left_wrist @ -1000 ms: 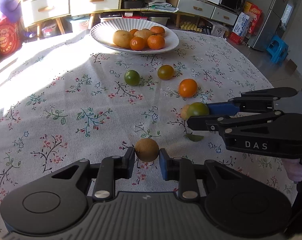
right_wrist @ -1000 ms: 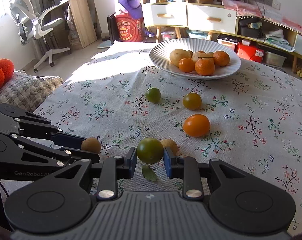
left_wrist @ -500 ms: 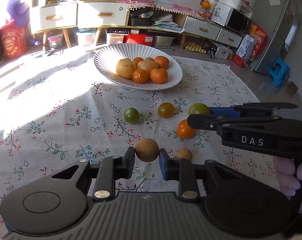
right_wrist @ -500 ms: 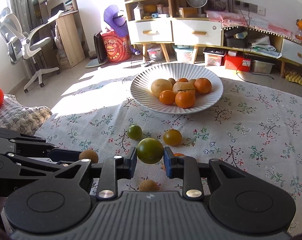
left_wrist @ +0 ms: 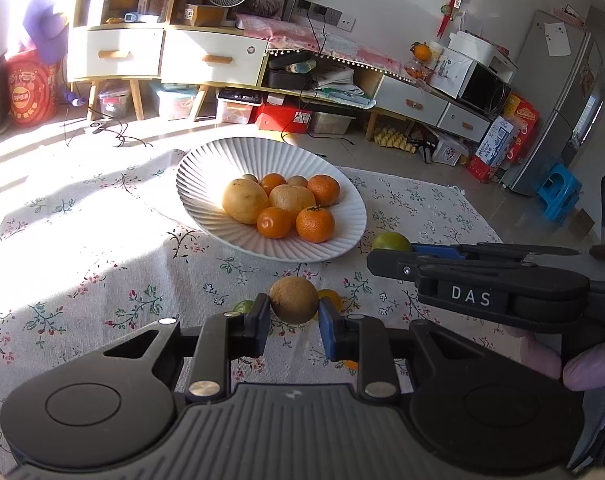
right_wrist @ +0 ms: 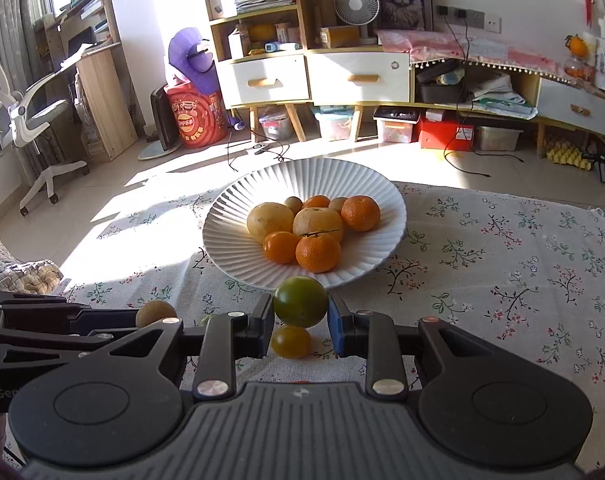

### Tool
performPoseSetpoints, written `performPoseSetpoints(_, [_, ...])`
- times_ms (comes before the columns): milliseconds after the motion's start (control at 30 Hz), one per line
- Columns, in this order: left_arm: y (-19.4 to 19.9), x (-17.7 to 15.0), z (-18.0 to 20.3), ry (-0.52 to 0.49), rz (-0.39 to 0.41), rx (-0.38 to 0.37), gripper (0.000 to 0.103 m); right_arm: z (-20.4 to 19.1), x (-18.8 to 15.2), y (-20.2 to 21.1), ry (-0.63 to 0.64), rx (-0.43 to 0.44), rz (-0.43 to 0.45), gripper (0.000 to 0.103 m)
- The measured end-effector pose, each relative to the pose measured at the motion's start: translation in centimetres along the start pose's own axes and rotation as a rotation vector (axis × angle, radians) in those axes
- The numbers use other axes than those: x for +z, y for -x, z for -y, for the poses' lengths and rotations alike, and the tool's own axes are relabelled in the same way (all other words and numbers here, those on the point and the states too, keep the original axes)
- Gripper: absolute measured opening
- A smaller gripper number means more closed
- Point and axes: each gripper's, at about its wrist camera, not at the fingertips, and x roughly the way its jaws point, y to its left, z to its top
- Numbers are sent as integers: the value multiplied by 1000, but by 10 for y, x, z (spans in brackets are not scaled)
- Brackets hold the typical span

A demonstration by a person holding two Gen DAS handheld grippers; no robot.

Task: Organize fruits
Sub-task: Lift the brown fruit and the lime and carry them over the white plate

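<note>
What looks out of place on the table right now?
Loose fruit on the tablecloth: a yellow-green fruit lies short of the white plate. The rest looks in order: left gripper holds a brown fruit, right gripper a green fruit.

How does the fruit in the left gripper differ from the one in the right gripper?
The left gripper clamps a dull brown, rough-skinned round fruit; the right gripper clamps a glossy green, smooth round fruit. The brown fruit looks slightly smaller than the green one. Both are pinched between blue pads, held above the floral tablecloth near the white ribbed plate.
</note>
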Motion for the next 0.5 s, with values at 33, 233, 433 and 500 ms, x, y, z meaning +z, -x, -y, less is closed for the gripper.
performPoseSetpoints(33, [-3,3,0,-1,2,2,15,2,2,-2,-2,-1,1,26])
performPoseSetpoints(233, [-20,24,-3,-11,19,9,15,12,11,-11,-38,15,-3,26])
performPoseSetpoints(433, [-40,47,-8,-63,47,35,15,24,33,-23,-58,53,24,26])
performPoseSetpoints(500, [-48,57,-11,-68,56,36,15,28,40,-31,-64,47,36,26])
